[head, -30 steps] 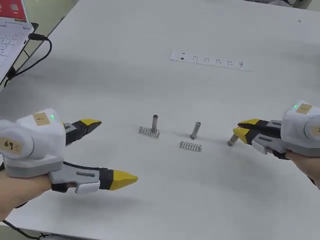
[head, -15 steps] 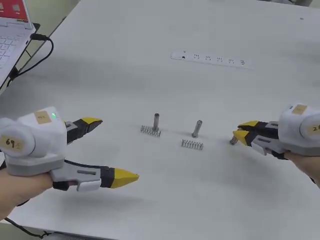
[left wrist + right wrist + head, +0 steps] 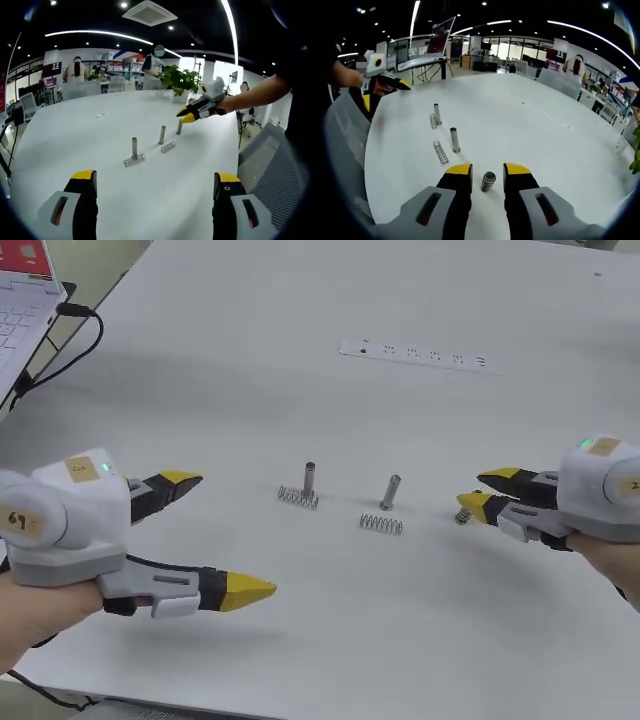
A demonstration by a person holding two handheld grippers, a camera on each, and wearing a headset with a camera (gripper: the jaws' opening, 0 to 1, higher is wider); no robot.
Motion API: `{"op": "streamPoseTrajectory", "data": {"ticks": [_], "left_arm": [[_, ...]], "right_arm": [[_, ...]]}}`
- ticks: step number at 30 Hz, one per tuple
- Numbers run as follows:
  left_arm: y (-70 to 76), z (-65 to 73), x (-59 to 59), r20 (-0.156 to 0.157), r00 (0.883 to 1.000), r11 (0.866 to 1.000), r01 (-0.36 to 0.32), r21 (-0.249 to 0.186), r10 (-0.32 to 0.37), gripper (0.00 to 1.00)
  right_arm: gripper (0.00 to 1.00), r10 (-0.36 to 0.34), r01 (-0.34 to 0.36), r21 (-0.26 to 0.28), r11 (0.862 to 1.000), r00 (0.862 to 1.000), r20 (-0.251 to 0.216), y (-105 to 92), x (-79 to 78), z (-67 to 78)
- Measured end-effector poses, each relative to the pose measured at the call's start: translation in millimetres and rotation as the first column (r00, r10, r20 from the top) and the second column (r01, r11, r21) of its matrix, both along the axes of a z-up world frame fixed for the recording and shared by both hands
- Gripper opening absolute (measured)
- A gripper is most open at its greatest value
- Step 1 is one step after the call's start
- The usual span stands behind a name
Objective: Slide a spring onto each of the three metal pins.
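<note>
Two bare metal pins (image 3: 309, 478) (image 3: 390, 491) stand upright mid-table, each with a loose spring (image 3: 298, 499) (image 3: 381, 525) lying at its foot. A third pin (image 3: 463, 515) carries a spring. In the right gripper view this sprung pin (image 3: 488, 181) stands between the jaws with a small gap on each side. My right gripper (image 3: 483, 490) is open around it. My left gripper (image 3: 213, 535) hovers wide open and holds nothing at the near left, well short of the pins (image 3: 134, 147) (image 3: 162, 134).
A white power strip (image 3: 415, 357) lies farther back on the table. A laptop (image 3: 20, 290) and its black cable (image 3: 85, 325) sit at the far left edge. People and a potted plant (image 3: 175, 77) are beyond the table.
The right gripper's jaws have spread slightly apart around the sprung pin, which now stands more upright. The left gripper has stayed where it was.
</note>
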State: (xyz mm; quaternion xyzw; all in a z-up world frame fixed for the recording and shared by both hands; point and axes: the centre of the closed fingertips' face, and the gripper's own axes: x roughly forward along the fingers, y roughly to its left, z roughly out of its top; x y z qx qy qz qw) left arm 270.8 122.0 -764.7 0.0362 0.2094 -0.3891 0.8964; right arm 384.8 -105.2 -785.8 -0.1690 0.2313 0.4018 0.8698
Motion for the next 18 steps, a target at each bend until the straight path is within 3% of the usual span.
{"op": "streamPoseTrajectory", "data": {"ticks": [7, 18], "left_arm": [[-1.8, 2.3, 0.7, 0.004, 1.0, 1.0, 0.005, -0.003, -0.005, 0.94], [-3.4, 2.7, 2.3, 0.008, 1.0, 1.0, 0.01, 0.006, -0.01, 0.95]], "right_arm": [[0.28, -0.035, 0.036, 0.072, 0.997, 0.999, -0.007, -2.1, -3.5, 12.6], [0.32, -0.043, 0.042, 0.114, 0.993, 0.999, 0.008, -5.4, -18.9, 26.2]]}}
